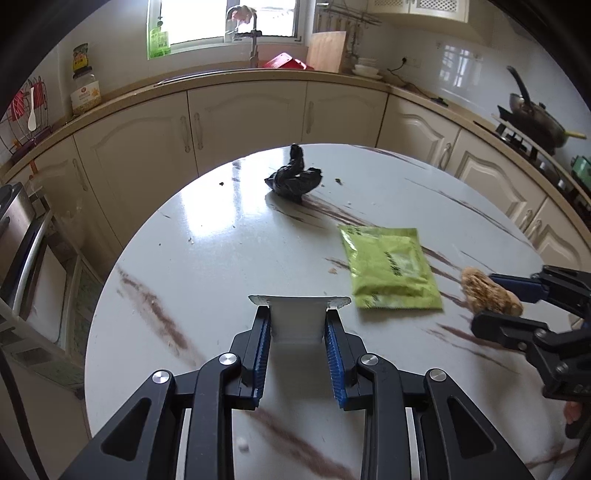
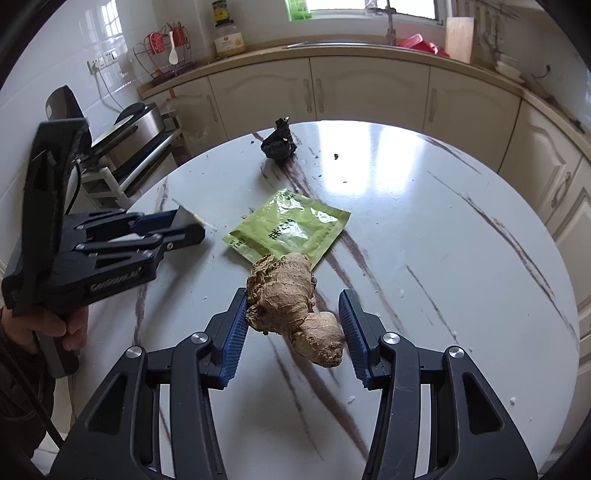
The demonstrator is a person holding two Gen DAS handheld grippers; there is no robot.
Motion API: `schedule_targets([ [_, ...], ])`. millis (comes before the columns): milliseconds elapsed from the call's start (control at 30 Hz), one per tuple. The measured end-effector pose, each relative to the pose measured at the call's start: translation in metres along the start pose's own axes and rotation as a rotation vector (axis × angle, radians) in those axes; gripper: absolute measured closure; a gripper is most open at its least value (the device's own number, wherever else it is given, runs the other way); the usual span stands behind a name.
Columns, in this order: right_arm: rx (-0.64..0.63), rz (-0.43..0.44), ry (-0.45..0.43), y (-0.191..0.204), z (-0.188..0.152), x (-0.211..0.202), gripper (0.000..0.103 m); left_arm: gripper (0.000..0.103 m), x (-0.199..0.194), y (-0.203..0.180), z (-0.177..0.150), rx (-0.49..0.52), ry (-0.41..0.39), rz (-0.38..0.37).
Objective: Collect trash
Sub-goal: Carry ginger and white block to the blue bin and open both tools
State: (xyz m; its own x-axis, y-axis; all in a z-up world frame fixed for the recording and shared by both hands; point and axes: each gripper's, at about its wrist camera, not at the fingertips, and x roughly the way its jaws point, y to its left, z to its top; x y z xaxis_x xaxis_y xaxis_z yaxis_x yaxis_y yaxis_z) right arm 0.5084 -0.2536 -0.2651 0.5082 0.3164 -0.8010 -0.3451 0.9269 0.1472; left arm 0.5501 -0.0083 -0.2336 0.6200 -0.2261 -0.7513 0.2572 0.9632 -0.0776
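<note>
— What's the room like around you?

— I'm at a round white table (image 1: 207, 236) veined with brown, glossy enough to mirror the window (image 1: 229, 22) on the far wall. Daylight comes in there, above a sink with a tall faucet (image 1: 253, 40).

— And the furniture?

— Cream cabinets (image 1: 243, 118) curve along the far side under a tan countertop (image 1: 122, 96). White tiles (image 1: 458, 70) cover the right wall, where a dark wok (image 1: 535, 118) sits on the stove. Far left I see a wire rack (image 1: 29, 110) and a big jar (image 1: 85, 86).
</note>
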Motion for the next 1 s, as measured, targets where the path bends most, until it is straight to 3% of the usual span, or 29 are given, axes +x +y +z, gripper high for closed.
schedule_targets([
  [300,-0.022,0.008,-0.015,0.049,-0.001,-0.022,0.057,0.078,-0.086,0.001,-0.036,-0.006,-0.088,-0.054],
  [533,-0.093,0.066,-0.035,0.136,-0.002,-0.034,0.057,0.078,-0.173,0.047,-0.097,-0.073,-0.171,-0.058],
  [800,-0.162,0.245,-0.039,0.263,-0.007,-0.014,0.057,0.078,-0.257,0.140,-0.198,-0.192,-0.186,0.042],
  [1000,-0.214,0.328,0.011,0.342,-0.015,0.029,0.057,0.078,-0.282,0.209,-0.278,-0.296,-0.110,0.159],
])
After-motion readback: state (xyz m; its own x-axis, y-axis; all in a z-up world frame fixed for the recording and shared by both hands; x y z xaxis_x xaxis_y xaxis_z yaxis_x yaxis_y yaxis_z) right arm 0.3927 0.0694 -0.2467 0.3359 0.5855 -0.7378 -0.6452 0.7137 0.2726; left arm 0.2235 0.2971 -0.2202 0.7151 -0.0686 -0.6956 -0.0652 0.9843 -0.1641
